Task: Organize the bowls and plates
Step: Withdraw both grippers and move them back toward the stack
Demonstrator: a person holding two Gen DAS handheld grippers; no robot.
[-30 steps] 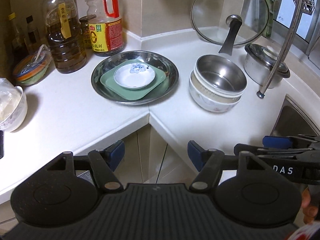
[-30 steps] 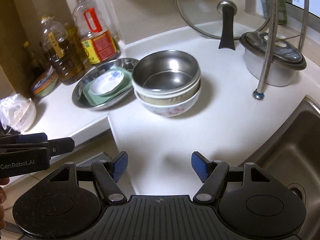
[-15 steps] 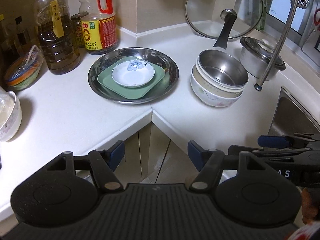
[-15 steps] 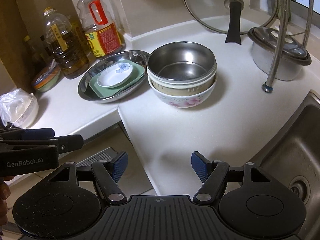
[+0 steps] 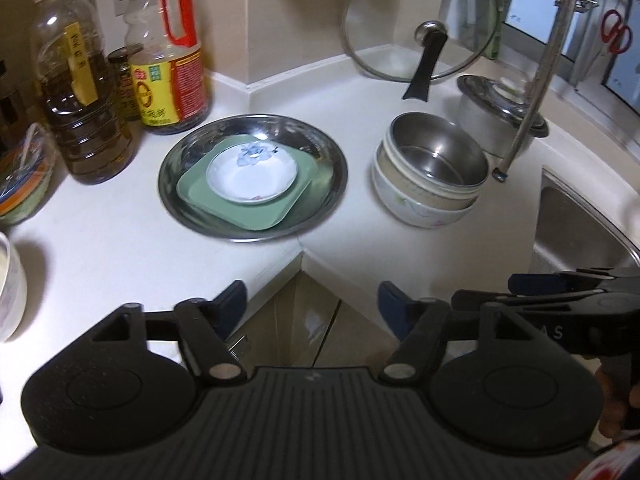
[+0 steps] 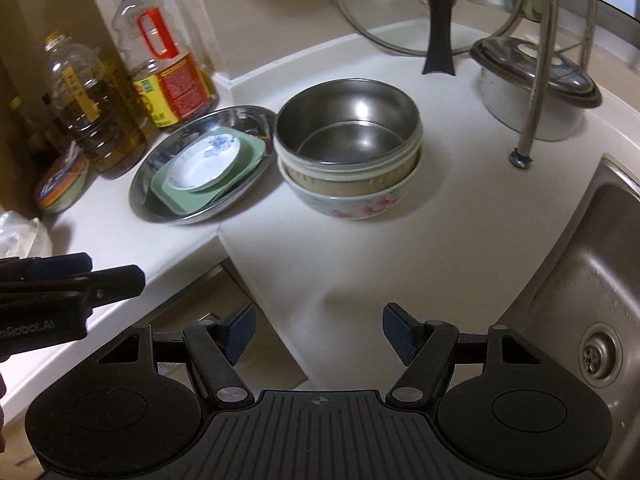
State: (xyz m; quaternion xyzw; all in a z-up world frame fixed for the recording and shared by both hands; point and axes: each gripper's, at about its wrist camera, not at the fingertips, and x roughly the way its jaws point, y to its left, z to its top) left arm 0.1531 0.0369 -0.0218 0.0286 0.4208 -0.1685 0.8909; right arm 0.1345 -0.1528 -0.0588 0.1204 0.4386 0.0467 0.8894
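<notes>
A white corner desk [image 5: 120, 240] is wrapping around a kitchen nook, with oil bottles [image 5: 172, 60] standing against the wall at the left and a glass lid [image 5: 420, 20] leaning in the far corner. On the desk a steel platter [image 5: 328, 168] is carrying a green square plate [image 5: 200, 196], and a small white saucer [image 5: 252, 172] is sitting on that plate. Just to the right, apart from the platter, a stack of bowls [image 5: 428, 176] is standing: a steel bowl [image 6: 348, 124] nested in a beige one, nested in a flowered bowl [image 6: 352, 204].

The left claw [image 5: 312, 304] is hovering over the desk's inner corner with its jaws wide and nothing between them; they have just been opening further. The right claw [image 6: 318, 328] is hanging over the desk's front edge, jaws moderately wide and empty.

The left view alone is showing a wire rack and red scissors [image 5: 616, 36] by the window, and a white bowl [image 5: 12, 280] at the left edge. The right view alone is showing the sink's drain [image 6: 598, 354] and the whole lidded pot [image 6: 536, 92] behind the faucet hose. Each view is catching the other claw at its side.
</notes>
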